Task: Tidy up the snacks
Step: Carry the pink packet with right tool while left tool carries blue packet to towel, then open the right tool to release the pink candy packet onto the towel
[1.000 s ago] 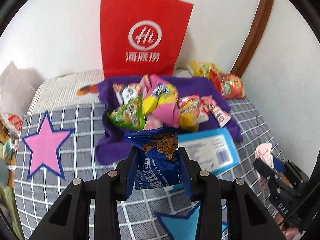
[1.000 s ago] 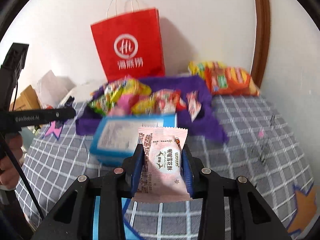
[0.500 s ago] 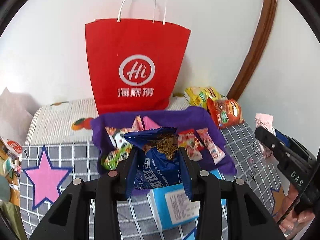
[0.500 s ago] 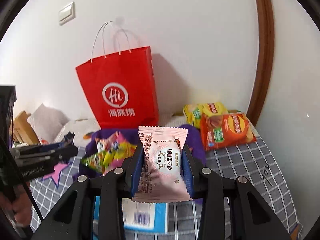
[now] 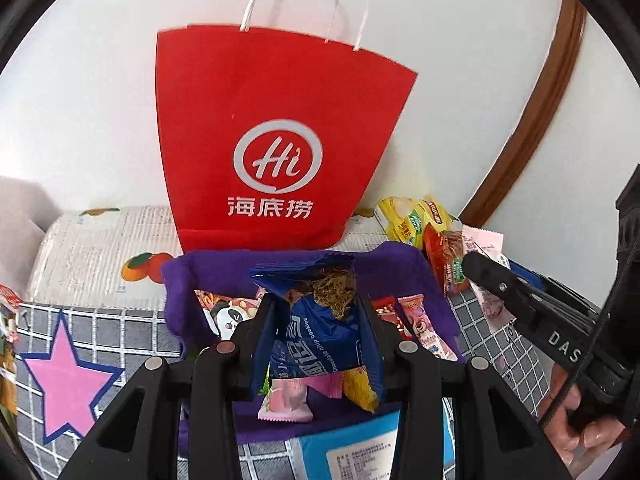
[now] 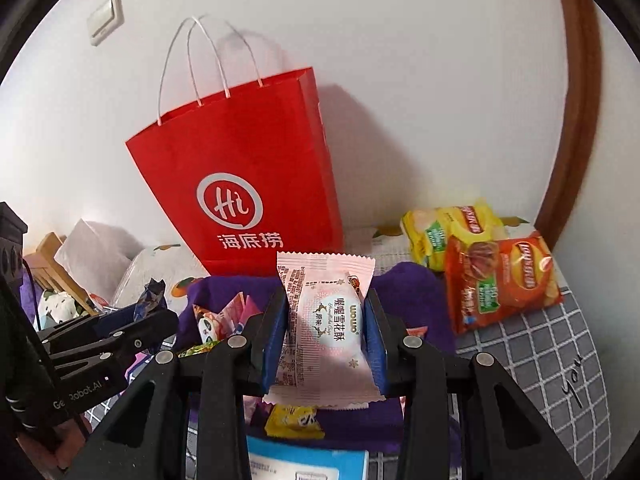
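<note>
The left gripper [image 5: 318, 332] is clamped on a blue cookie packet [image 5: 316, 344], both pads pressed against its sides; the packet's lower end is hidden behind the gripper's black frame, and its print reads "Chocolate chip Cookies" beside larger Chinese characters that are only partly visible. The right gripper [image 6: 326, 336] is clamped on a pale pink wrapped pastry [image 6: 326, 320], held upright above the purple cloth [image 6: 404, 284]; the wrapper reads "WOWO" with Chinese characters and small reindeer figures, while the fine print down its left edge is too small to read. Both held snacks sit in front of a red paper bag [image 5: 276, 148], which stands upright against the white wall behind the cloth; it bears a white "Hi" in a ring over three Chinese characters, and its inside cannot be seen from either view. Loose snack packets [image 5: 416, 320] lie on the cloth, mostly covered by the grippers; one shows a panda face, the rest are hard to make out. A blue box [image 5: 360, 452] is cut off at the lower edge, its label text blurred. To the right of the cloth lie a yellow chip bag [image 6: 452, 232] and an orange chip bag [image 6: 500, 280], the orange one overlapping the yellow, both marked "Lay's"; the bed cover [image 6: 536, 344] is a grey grid with handwriting near its right edge that I cannot make out.
</note>
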